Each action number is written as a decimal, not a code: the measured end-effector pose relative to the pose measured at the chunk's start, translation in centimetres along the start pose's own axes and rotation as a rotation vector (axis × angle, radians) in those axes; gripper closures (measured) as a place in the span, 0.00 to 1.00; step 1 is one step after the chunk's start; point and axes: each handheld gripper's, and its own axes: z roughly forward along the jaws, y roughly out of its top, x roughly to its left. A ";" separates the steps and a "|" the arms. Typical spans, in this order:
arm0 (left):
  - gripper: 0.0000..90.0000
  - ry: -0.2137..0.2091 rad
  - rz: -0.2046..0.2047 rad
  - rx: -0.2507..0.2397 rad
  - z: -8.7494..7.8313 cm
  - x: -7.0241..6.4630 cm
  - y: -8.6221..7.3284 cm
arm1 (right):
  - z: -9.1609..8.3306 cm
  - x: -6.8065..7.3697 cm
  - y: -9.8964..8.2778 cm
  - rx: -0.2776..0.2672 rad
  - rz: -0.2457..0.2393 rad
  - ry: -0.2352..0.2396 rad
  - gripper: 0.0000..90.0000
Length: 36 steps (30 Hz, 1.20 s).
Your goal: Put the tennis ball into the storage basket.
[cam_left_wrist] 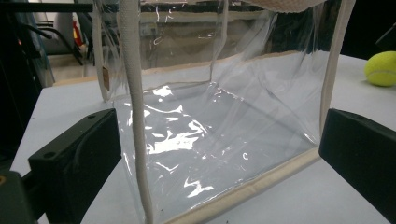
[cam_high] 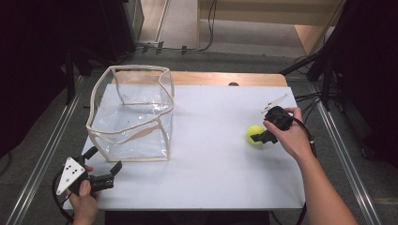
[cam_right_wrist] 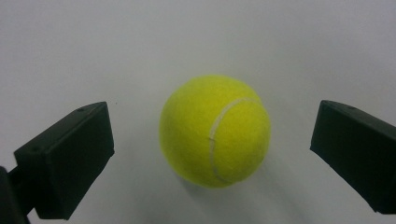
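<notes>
Right gripper view: my right gripper [cam_right_wrist: 212, 158] jaws spread wide around tennis ball [cam_right_wrist: 215, 131], not touching; ball on bench [cam_high: 211, 140], right side. Left gripper [cam_high: 104, 163] jaws wide open, empty, near clear bag [cam_high: 131, 112].

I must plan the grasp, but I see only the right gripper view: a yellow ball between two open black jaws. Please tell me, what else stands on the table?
Observer: A clear plastic bag with cream edging stands upright at the left of the white table, its top open.
Operator: Where is the left gripper?
Observer: The left gripper is at the table's near left corner, jaws open, pointing at the bag's near corner without touching it.
Operator: Is the ball far from the bag?
Observer: The tennis ball lies at the right side, apart from the bag, with bare table between them. The right gripper is at the ball, a jaw on each side.
</notes>
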 end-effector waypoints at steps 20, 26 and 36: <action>0.00 0.000 0.000 0.000 0.0 0.0 0.0 | 1.1 -0.1 0.6 0.070 -0.010 0.010 0.00; 0.00 0.000 0.000 0.000 0.0 0.0 0.0 | 1.5 0.0 0.7 0.094 -0.020 0.011 0.00; 0.00 -0.001 0.000 0.000 0.0 0.0 0.0 | 2.1 0.3 0.8 0.137 -0.024 0.005 0.00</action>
